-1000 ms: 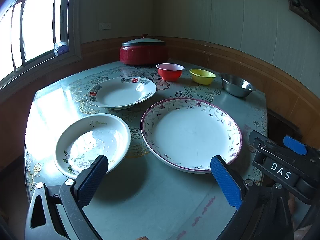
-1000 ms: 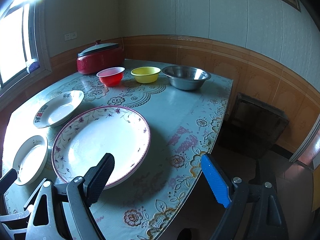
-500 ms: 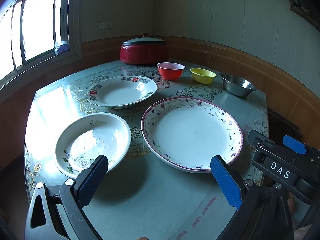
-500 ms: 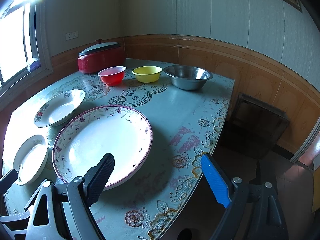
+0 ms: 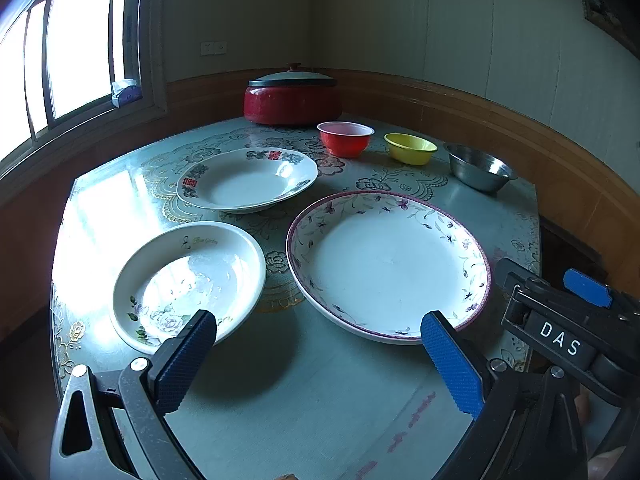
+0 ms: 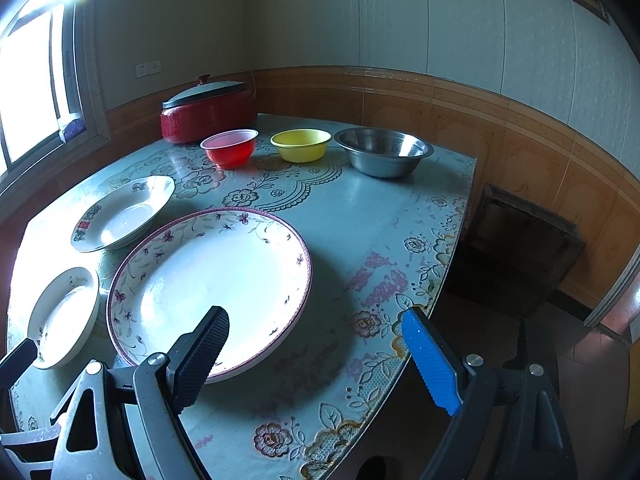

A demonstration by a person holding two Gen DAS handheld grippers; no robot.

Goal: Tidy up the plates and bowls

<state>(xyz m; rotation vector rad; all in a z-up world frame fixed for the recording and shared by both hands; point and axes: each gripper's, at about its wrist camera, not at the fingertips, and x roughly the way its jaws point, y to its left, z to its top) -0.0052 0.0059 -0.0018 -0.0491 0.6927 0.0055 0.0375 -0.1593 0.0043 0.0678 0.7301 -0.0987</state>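
Both the left gripper (image 5: 318,354) and right gripper (image 6: 316,354) are spread wide and empty. The big plate (image 5: 388,264) lies just ahead of the fingers; its smooth rim could slip from a shallow pinch.

**Three plates and three bowls laid out, none stacked**

A large floral-rimmed plate (image 5: 388,264) lies flat nearest. To its left sits a small deep white plate (image 5: 188,280); behind that, a shallow plate with red marks (image 5: 246,180). At the far side a red bowl (image 5: 346,138), yellow bowl (image 5: 410,148) and steel bowl (image 5: 478,166) stand upright in a row, apart.
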